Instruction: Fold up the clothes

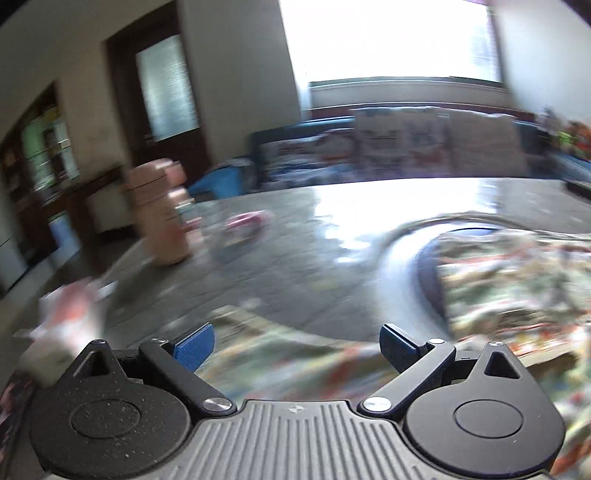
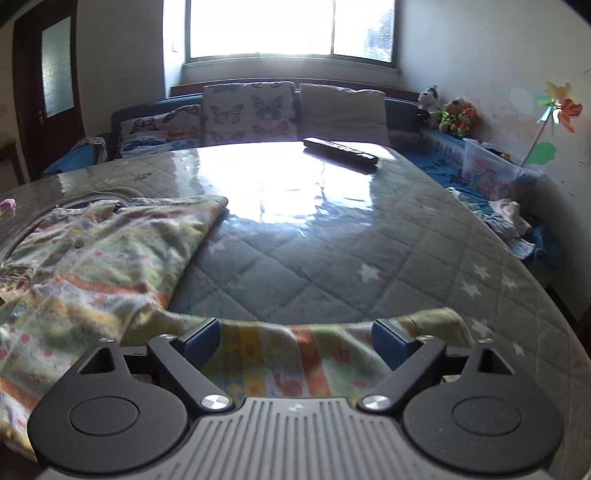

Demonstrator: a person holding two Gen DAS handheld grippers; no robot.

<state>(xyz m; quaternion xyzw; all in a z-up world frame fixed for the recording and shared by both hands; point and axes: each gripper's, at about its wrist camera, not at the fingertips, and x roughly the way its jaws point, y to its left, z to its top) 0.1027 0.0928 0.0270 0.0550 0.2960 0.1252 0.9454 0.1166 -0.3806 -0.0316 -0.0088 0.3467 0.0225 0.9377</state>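
Hovering with jaws spread wide, your right gripper (image 2: 295, 341) sat over the patterned shirt (image 2: 110, 251), collar toward the window; your left gripper (image 1: 297, 345) seemed likewise spread, despite blur.

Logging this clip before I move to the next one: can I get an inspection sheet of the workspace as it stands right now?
Surface: round table under a quilted grey cover with stars and a glossy clear sheet; strong window glare.
Job's things: patterned shirt lies spread on the table, one edge under the right gripper; not folded yet.
Clutter: remote control at the far edge; pink bottle and small pink item, blurred.
Grippers: left gripper open above the shirt; right gripper open, cloth between the jaws but not pinched.
Cables: nothing seen.
Surroundings: sofa with butterfly cushions, window, stuffed toys, door.
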